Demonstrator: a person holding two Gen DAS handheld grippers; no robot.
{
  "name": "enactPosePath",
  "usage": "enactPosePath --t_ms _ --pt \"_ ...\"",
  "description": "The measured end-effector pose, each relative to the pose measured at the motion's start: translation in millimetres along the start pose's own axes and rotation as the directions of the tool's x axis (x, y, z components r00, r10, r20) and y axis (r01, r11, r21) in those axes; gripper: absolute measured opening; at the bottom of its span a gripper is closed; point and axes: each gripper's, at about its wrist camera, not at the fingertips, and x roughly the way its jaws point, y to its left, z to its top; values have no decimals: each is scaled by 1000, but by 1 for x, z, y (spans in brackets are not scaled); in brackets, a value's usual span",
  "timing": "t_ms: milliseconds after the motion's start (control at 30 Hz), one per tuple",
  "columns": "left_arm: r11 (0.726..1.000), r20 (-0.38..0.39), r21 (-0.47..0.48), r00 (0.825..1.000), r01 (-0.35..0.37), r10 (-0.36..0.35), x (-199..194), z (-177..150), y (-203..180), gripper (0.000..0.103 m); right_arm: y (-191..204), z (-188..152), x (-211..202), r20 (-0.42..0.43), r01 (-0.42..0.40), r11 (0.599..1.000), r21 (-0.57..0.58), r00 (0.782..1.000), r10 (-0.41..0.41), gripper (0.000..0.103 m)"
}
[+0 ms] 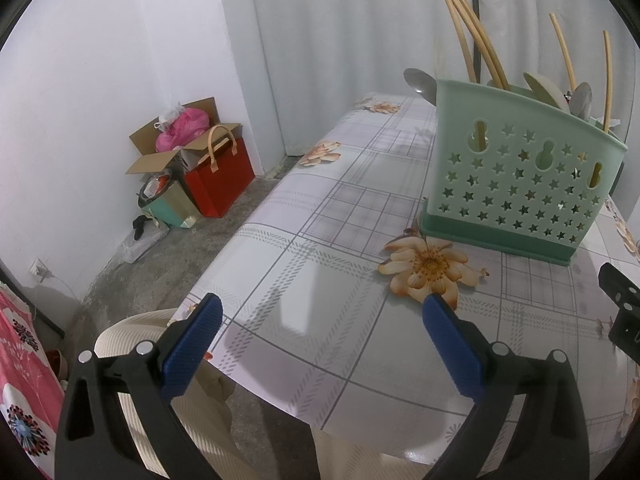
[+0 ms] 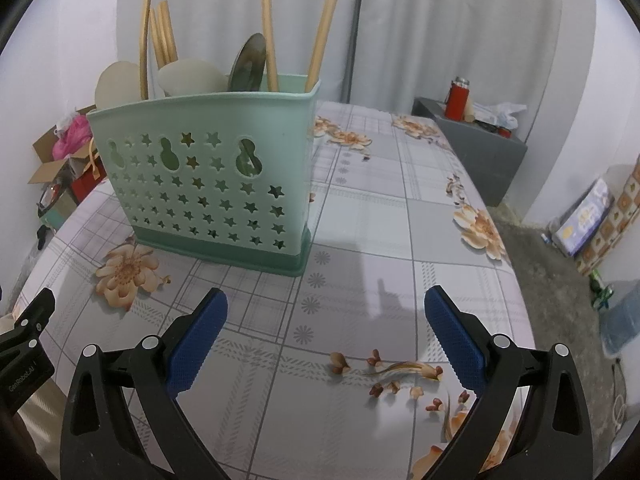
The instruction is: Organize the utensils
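Note:
A mint-green utensil caddy [image 1: 520, 172] [image 2: 208, 172] with star-shaped holes stands upright on the floral tablecloth [image 1: 320, 240] [image 2: 380, 220]. Wooden chopsticks [image 1: 476, 36] [image 2: 324, 20], pale spoons [image 2: 192, 76] and a metal spoon [image 2: 250, 64] stick up out of it. My left gripper [image 1: 320, 308] hangs open over the table's near left part, short of the caddy, holding nothing. My right gripper [image 2: 326, 300] is open too, empty, in front of the caddy's right corner. The left gripper's body [image 2: 24, 336] shows at the left edge of the right wrist view.
A cardboard box [image 1: 176, 136], a red bag [image 1: 224, 180] and other bags sit on the floor by the left wall. A cream woven seat [image 1: 136, 332] is at the table's near left edge. A grey cabinet [image 2: 476, 140] with a red flask [image 2: 456, 98] stands at the back right.

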Motion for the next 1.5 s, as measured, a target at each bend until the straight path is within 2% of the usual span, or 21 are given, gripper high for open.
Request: enactPosePath --t_ms 567,1500 --pt "1000 3 -2 1000 -2 2 0 -1 2 97 4 -1 -5 19 -10 1000 -14 1000 11 95" --pt "1000 -6 0 1000 -3 3 1 -2 2 97 6 2 -1 4 -16 1000 -13 1000 16 95"
